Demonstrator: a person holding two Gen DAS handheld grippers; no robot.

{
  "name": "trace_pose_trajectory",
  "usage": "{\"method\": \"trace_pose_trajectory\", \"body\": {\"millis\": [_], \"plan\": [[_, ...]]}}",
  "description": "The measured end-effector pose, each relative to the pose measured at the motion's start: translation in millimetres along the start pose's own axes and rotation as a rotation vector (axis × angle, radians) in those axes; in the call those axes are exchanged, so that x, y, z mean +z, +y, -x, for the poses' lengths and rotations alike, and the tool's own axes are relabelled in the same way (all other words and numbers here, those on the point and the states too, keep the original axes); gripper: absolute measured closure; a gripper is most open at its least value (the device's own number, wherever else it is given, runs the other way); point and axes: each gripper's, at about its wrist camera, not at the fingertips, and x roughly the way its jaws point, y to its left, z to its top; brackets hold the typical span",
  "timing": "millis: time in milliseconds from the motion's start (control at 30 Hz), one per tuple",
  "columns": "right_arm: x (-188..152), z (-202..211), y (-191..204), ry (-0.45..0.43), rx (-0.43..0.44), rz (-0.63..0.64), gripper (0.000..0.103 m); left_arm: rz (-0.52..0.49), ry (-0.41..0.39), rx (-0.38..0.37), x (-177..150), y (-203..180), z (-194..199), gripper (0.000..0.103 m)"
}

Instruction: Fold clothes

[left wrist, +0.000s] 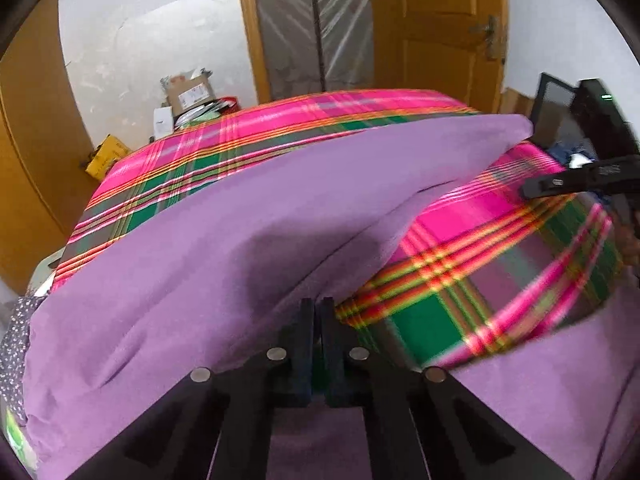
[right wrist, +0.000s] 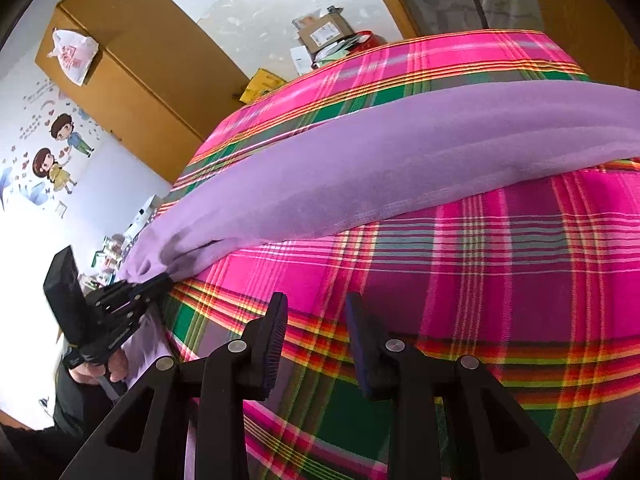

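A purple garment (left wrist: 240,220) lies spread across a bed with a pink and green plaid cover (left wrist: 500,220). My left gripper (left wrist: 318,304) is shut, its fingers pinched on the garment's near edge where it meets the plaid. The right wrist view shows the same gripper (right wrist: 166,280) at the left, clamped on the end of the purple garment (right wrist: 400,160), which stretches away as a long band. My right gripper (right wrist: 316,304) stands open over the bare plaid cover (right wrist: 520,260) with nothing between its fingers. Its tip (left wrist: 528,191) reaches in from the right in the left wrist view.
Cardboard boxes (left wrist: 192,94) and a yellow box (left wrist: 106,156) are stacked beyond the bed's far corner. A wooden door (left wrist: 440,28) stands behind the bed. A tall wardrobe (right wrist: 140,68) carries a plastic bag (right wrist: 74,54). A hand (right wrist: 116,364) holds the left gripper.
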Motion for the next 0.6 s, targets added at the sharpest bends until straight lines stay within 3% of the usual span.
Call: {"method": "trace_pose_trajectory", "body": {"millis": [267, 500, 600], "plan": [[5.6, 4.8, -18.7, -0.031, -0.022, -0.069, 0.072, 0.000, -0.035, -0.124, -16.1, 8.5, 22.3, 0.100], [15.6, 24.0, -50.8, -0.153, -0.076, -0.223, 0.068, 0.078, -0.089, -0.163, -17.9, 11.7, 38.9, 0.099], [22.5, 40.2, -67.2, -0.204, -0.153, -0.240, 0.066, 0.143, -0.135, -0.144, -19.1, 18.7, 55.4, 0.099]]}}
